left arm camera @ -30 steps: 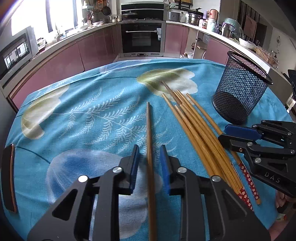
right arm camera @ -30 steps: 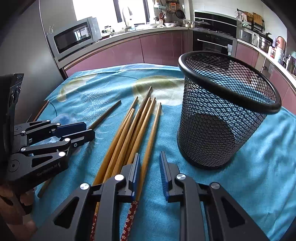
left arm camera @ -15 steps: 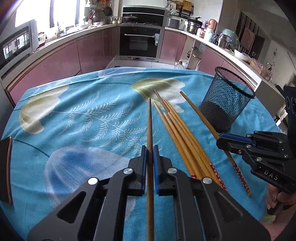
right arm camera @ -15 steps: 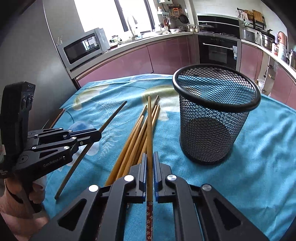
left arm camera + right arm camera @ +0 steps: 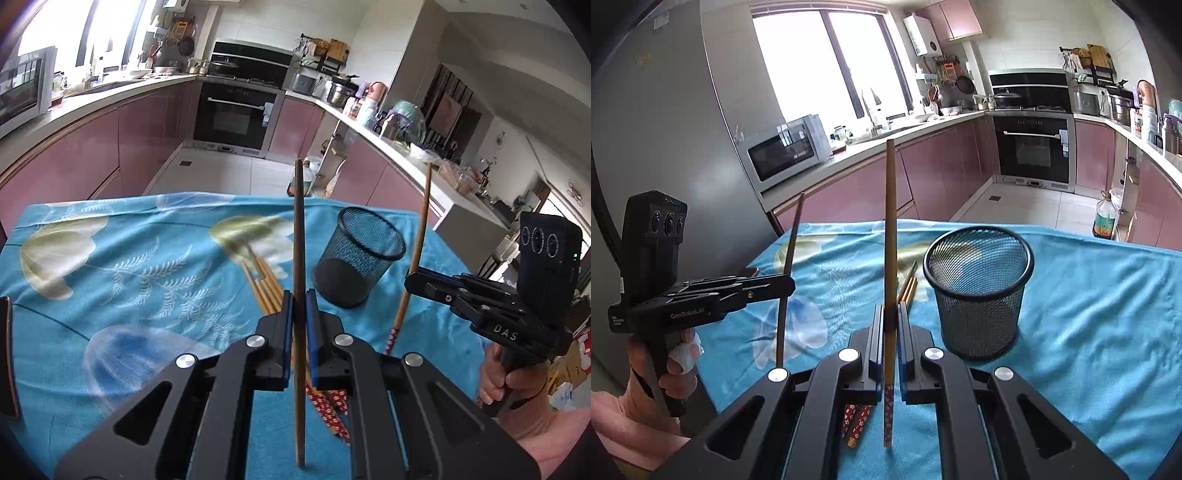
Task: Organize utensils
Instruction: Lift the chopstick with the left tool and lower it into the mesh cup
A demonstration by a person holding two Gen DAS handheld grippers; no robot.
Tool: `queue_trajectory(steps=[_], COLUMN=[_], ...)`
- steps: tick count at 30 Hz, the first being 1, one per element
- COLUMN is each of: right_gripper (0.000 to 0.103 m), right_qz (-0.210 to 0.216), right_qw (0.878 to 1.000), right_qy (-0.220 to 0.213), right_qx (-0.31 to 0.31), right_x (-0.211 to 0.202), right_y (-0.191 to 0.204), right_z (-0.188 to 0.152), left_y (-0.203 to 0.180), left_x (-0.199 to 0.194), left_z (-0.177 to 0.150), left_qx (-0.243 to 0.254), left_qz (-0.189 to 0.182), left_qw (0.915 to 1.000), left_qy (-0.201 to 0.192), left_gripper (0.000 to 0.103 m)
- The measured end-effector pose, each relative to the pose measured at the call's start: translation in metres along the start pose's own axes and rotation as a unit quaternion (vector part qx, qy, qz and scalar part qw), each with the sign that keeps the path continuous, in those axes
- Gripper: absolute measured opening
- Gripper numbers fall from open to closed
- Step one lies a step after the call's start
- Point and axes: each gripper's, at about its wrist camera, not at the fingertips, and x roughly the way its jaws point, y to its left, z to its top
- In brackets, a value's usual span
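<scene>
Above the blue tabletop (image 5: 110, 332), your left gripper (image 5: 299, 325) and right gripper (image 5: 890, 332) each have jaws squeezed tight on one chopstick, tips up, ready to drop into the mesh cup (image 5: 979, 291) nearby.

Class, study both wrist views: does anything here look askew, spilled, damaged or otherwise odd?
Nothing looks damaged or spilled. The mesh cup stands upright and empty, each tongs grips one lifted chopstick, and the remaining chopsticks lie loosely bunched on the tablecloth.
</scene>
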Motion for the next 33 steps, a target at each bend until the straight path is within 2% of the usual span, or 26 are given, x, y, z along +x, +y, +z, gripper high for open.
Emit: queue_trajectory(steps=[7, 16, 20, 23, 25, 29, 33], right_gripper=[0.006, 0.006, 0.006, 0.006, 0.006, 0.006, 0.006], right_qz=[-0.001, -0.012, -0.024, -0.034, -0.04, -0.047, -0.053], right_qw=[0.998, 0.995, 0.992, 0.991, 0.992, 0.994, 0.997], right_qy=[-0.055, -0.099, -0.116, -0.123, -0.119, -0.096, -0.06], right_qx=[-0.009, -0.026, -0.031, -0.031, -0.03, -0.021, -0.015], right_x=[-0.031, -0.053, -0.061, -0.061, -0.056, -0.037, -0.013], right_y=[-0.005, -0.01, -0.017, -0.024, -0.03, -0.043, -0.053], right_z=[0.022, 0.053, 0.068, 0.077, 0.08, 0.081, 0.076], left_y=[-0.018, -0.051, -0.068, -0.076, -0.082, -0.089, -0.088], left_x=[-0.038, -0.044, -0.041, -0.028, -0.017, 0.018, 0.052], left_z=[0.033, 0.089, 0.112, 0.124, 0.13, 0.131, 0.118], left_qx=[0.0, 0.008, 0.018, 0.02, 0.027, 0.04, 0.047], left_qz=[-0.062, -0.082, -0.08, -0.08, -0.068, -0.05, -0.036], left_qw=[0.9963, 0.9902, 0.9872, 0.9867, 0.9874, 0.9915, 0.9954], left_qy=[-0.06, -0.113, -0.137, -0.14, -0.14, -0.113, -0.075], left_gripper=[0.007, 0.007, 0.007, 0.007, 0.007, 0.007, 0.007])
